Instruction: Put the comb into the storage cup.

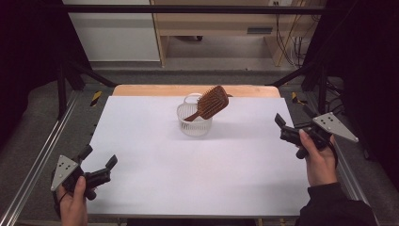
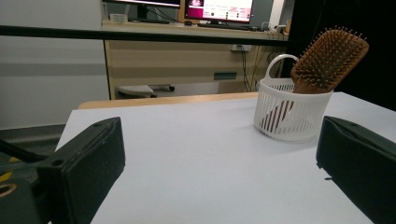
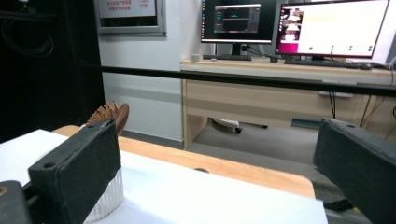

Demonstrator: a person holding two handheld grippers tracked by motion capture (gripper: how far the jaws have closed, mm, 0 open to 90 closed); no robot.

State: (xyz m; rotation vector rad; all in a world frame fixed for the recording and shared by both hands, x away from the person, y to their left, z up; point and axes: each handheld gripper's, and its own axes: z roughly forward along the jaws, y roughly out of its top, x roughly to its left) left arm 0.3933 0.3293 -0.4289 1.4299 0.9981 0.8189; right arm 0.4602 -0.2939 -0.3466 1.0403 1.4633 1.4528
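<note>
**Wooden brush propped in a white basket**

Wood-brown, the hairbrush (image 1: pixel 211 102) leans in the slatted basket (image 1: pixel 194 122) toward the far middle of my white surface (image 1: pixel 197 169), handle down inside. My left tool (image 1: pixel 99 162) sits at the near left corner, my right tool (image 1: pixel 281 126) at the right edge; both gape wide, holding nothing.

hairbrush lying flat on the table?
No, the hairbrush stands tilted in the white basket, handle down and head above the rim.
</note>
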